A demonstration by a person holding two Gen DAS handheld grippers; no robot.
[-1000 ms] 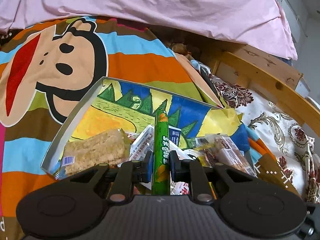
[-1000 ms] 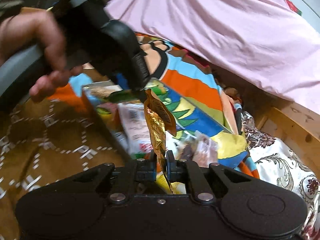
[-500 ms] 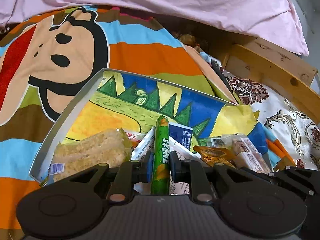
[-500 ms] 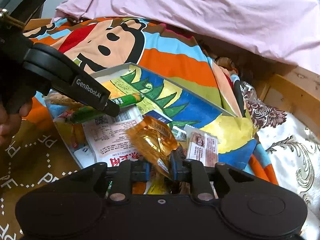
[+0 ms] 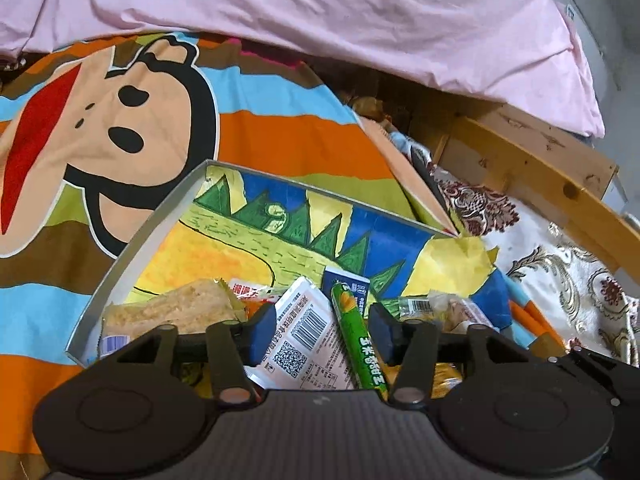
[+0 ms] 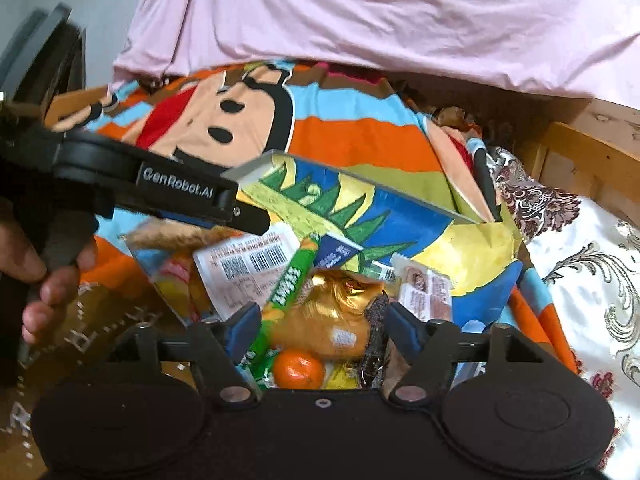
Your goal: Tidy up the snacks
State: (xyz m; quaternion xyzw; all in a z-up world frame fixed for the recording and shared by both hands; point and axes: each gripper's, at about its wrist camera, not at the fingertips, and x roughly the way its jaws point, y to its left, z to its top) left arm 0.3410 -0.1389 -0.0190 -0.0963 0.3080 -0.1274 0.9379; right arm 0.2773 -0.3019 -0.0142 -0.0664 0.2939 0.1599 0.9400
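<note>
A shallow box [image 5: 156, 220] with a bright dinosaur drawing inside lies on the bed and holds several snacks. My left gripper [image 5: 322, 330] is opening over its near end; the green corn stick [image 5: 358, 338] lies loose between the jaws, touching neither pad, on a white barcoded packet [image 5: 310, 340]. My right gripper [image 6: 320, 326] is also opening above the same pile. The gold-wrapped snack [image 6: 340, 304] rests between its spread jaws, free of the pads. The green stick [image 6: 290, 284] and the left gripper's finger [image 6: 188, 196] show in the right wrist view.
A crumbly beige bar [image 5: 176, 312] lies at the box's left end, pink-labelled packets [image 6: 426, 292] at its right. An orange round snack [image 6: 298, 368] sits under the gold wrapper. The monkey-print blanket [image 5: 120, 120], pink pillow [image 5: 320, 12] and wooden bed rail [image 5: 540, 184] surround the box. A hand [image 6: 44, 280] holds the left tool.
Both grippers have opened. The green stick dropped out of the left jaws onto the pile and tilted. The gold snack left the right jaws and now lies in the box.
</note>
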